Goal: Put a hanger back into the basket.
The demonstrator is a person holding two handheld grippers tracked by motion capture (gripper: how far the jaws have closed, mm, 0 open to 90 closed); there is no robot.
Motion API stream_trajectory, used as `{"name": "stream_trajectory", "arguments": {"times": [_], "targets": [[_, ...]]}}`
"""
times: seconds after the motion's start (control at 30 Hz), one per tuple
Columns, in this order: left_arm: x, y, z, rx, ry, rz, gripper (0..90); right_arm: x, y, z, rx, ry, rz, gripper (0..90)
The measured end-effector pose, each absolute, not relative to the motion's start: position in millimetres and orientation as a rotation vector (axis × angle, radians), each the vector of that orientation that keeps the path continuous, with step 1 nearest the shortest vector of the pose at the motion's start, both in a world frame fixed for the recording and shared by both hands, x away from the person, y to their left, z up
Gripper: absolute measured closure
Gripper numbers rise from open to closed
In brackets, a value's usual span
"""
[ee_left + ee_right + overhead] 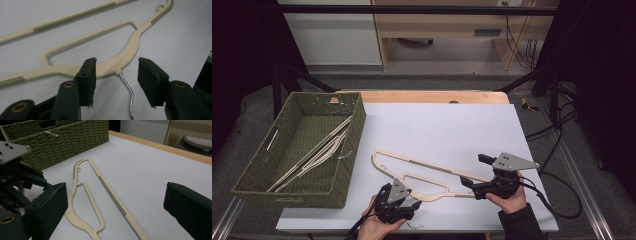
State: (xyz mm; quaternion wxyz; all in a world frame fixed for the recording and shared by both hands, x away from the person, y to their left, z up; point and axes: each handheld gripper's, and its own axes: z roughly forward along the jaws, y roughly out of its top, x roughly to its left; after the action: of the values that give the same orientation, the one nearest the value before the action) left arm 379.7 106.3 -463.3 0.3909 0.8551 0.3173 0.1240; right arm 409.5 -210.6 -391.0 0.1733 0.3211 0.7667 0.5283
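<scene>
A cream plastic hanger lies flat on the white table top, and its thin metal hook points toward the near edge. My left gripper is low over the hanger's neck. Its jaws stand apart on either side of the hook's wire, and the pads do not press on it. My right gripper is at the hanger's right end, open wide, with the long bar running toward the gap between its jaws. In the right gripper view my left gripper is at the left.
A green woven basket stands at the table's left side with several more cream hangers inside; its wall is close behind the hanger. A wooden strip edges the far side. Cables trail off the right.
</scene>
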Motion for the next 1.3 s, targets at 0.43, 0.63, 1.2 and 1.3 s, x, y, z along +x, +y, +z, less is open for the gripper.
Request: {"name": "stream_trajectory", "arguments": {"times": [0.43,0.63,1.2,1.3], "targets": [[372.9,93.6,-477.8,2.204,0.896,0.359,60.1,409.3,-210.9,-390.6,0.913,2.170,1.504,6.1],[367.7,89.4,-477.5,2.203,0.945,0.399,65.8,409.4,-210.8,-390.6,0.915,2.170,1.505,6.1],[375.3,106.0,-472.7,2.233,0.949,0.274,87.3,408.8,-209.4,-391.5,0.909,2.185,1.507,6.2],[374.9,116.5,-472.2,2.230,0.963,0.270,87.6,408.7,-209.1,-391.7,0.910,2.186,1.507,6.3]]}}
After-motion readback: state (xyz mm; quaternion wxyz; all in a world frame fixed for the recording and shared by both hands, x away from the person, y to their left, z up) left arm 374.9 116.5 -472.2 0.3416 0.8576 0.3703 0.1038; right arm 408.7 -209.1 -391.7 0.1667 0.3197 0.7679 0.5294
